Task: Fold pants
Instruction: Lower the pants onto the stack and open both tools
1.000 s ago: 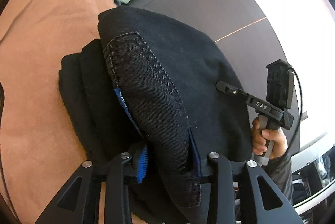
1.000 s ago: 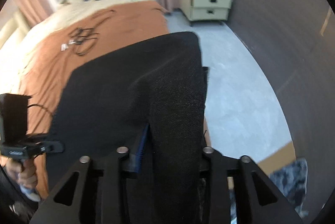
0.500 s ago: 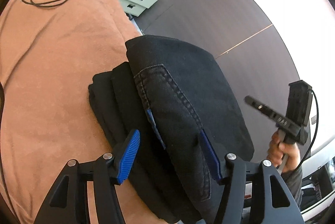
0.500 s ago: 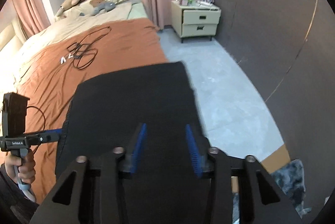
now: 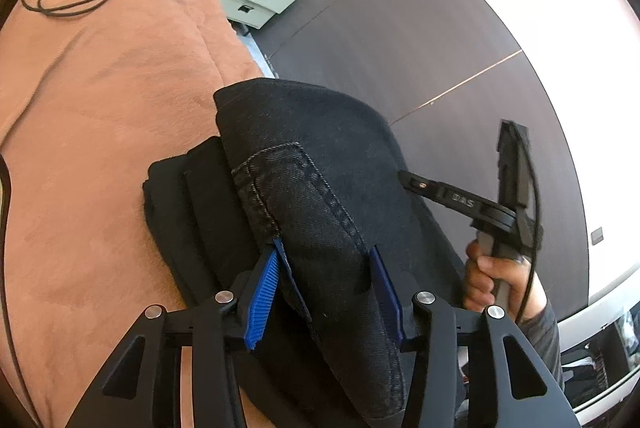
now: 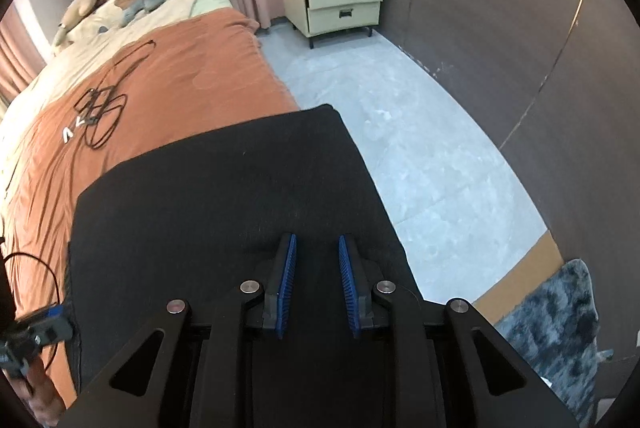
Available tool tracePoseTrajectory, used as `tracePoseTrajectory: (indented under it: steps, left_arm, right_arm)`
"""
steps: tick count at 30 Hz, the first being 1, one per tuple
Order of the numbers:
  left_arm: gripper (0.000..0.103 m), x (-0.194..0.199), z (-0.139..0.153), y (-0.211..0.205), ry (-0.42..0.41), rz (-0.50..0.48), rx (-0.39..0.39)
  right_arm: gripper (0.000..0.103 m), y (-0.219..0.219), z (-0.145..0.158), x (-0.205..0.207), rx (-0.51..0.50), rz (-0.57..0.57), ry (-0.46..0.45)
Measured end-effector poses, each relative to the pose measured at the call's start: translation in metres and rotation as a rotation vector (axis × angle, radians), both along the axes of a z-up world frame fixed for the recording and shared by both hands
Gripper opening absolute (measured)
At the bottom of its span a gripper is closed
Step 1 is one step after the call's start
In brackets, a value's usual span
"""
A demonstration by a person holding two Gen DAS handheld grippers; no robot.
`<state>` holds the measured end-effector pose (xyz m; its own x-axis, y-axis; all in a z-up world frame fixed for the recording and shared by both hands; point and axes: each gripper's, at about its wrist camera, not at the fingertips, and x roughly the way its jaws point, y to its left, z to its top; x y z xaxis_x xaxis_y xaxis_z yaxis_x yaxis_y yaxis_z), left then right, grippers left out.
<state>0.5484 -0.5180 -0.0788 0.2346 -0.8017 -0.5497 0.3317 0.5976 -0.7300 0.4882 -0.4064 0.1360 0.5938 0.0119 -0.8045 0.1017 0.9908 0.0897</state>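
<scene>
Bright daylight, blown-out glare upper right of left view; heavy fisheye bending, dark corners

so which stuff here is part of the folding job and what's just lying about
Part of the job: black pants, left tool, right tool, both open.

Lying about: black cable, nightstand, stuffed toys, grey rug.

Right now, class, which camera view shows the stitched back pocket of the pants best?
The left wrist view: the back pocket with its pale stitching fills the centre, between the left gripper's open fingers. The right wrist view shows only plain black cloth of the pants, no pocket.
</scene>
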Motion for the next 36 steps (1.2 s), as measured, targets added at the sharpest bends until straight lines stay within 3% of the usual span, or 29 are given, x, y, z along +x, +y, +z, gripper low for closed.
tracePoseTrajectory:
  steps: [5,8,21,29,36]
  left_arm:
    - [0.049,-0.005,-0.002,0.003,0.009,0.001,-0.015]
    - [0.049,-0.011,0.001,0.003,0.011,0.003,-0.004]
    - [0.049,-0.047,0.022,0.015,0.005,-0.030,0.039]
    - [0.049,-0.065,0.041,0.023,-0.008,-0.034,0.068]
    - [0.050,-0.088,0.073,0.036,-0.058,-0.036,0.103]
  right_arm:
    - [0.019,0.006,-0.025,0.023,-0.021,-0.021,0.030]
    - [0.019,0.005,-0.020,0.022,0.003,-0.047,0.039]
    - [0.019,-0.013,-0.024,-0.065,-0.068,-0.029,0.064]
    - [0.019,-0.005,-0.011,-0.084,-0.123,-0.072,0.123]
    - [0.022,0.014,0.025,-0.114,-0.095,-0.077,0.053]
